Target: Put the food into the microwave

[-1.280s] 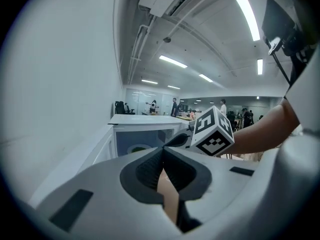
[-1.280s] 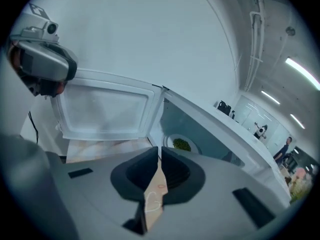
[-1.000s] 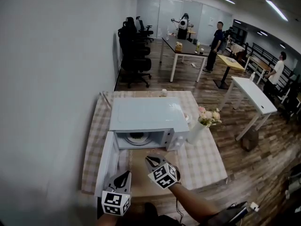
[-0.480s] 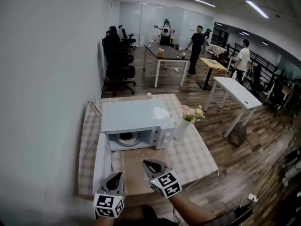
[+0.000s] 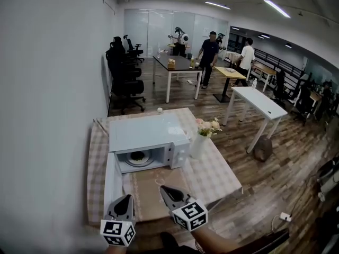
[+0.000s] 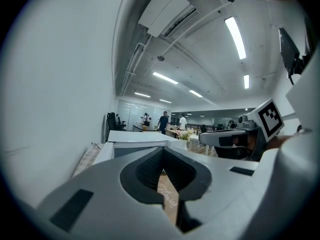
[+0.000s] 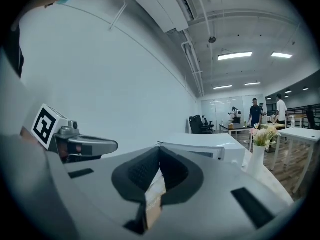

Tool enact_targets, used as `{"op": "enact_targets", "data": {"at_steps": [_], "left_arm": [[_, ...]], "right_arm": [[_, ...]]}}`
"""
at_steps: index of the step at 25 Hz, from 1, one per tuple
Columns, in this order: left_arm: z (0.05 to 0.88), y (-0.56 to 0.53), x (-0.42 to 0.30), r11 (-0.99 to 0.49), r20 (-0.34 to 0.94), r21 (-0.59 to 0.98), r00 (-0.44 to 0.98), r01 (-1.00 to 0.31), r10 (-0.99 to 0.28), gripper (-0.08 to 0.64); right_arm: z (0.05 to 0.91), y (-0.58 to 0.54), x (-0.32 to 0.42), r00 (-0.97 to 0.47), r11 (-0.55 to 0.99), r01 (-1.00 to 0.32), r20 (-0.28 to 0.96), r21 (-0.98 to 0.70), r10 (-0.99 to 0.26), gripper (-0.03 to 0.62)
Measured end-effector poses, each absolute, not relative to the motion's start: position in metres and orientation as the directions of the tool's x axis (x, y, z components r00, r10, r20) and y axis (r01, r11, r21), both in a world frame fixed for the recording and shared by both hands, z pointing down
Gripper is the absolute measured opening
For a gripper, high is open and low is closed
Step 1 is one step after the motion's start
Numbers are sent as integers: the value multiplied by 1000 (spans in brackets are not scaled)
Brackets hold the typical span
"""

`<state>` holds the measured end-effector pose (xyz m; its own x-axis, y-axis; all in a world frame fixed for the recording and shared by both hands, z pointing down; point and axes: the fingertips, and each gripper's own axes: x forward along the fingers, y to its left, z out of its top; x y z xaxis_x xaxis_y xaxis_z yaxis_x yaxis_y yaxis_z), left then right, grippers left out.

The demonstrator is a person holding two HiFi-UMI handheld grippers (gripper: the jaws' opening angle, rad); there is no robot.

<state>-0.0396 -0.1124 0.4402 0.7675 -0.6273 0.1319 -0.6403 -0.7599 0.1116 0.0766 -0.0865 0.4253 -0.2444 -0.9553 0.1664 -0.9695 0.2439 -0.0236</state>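
Food status: the plate of food [image 5: 139, 156] is already inside the microwave [image 5: 143, 134], centre of the head view, on what looks like the turntable. It's too small to say what the food is. The microwave door [image 5: 110, 180] hangs open toward lower left.

The left gripper [image 5: 126, 197] and right gripper [image 5: 164, 189] are both at bottom of frame, well apart from the microwave cavity, over the brown mat [image 5: 145, 194]. Left gripper view shows jaws closed tip to tip with nothing between them, just mat showing through the gap. Right gripper view is the same: tips together, empty.

Judgement: placing looks done, and shutting the door is what's left. The door should be light and stiff, hinged on the left. Push on its free edge; closed jaws are fine for that.

If the plate needs reseating, it's rigid and probably slick and breakable. Take it by the near rim and keep it level.

The vase of flowers [image 5: 198, 144] stands just right of the microwave and looks tippy. Keep the right gripper off it.
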Motion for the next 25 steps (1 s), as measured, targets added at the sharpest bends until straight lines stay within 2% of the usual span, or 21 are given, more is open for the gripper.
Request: {"op": "enact_targets", "data": {"at_steps": [25], "left_arm": [[428,-124,-39,-760,106,96,766,-643,-634,9]], "right_arm": [[414,-89,83,-204,196,-978,114,-76,-972,8]]}}
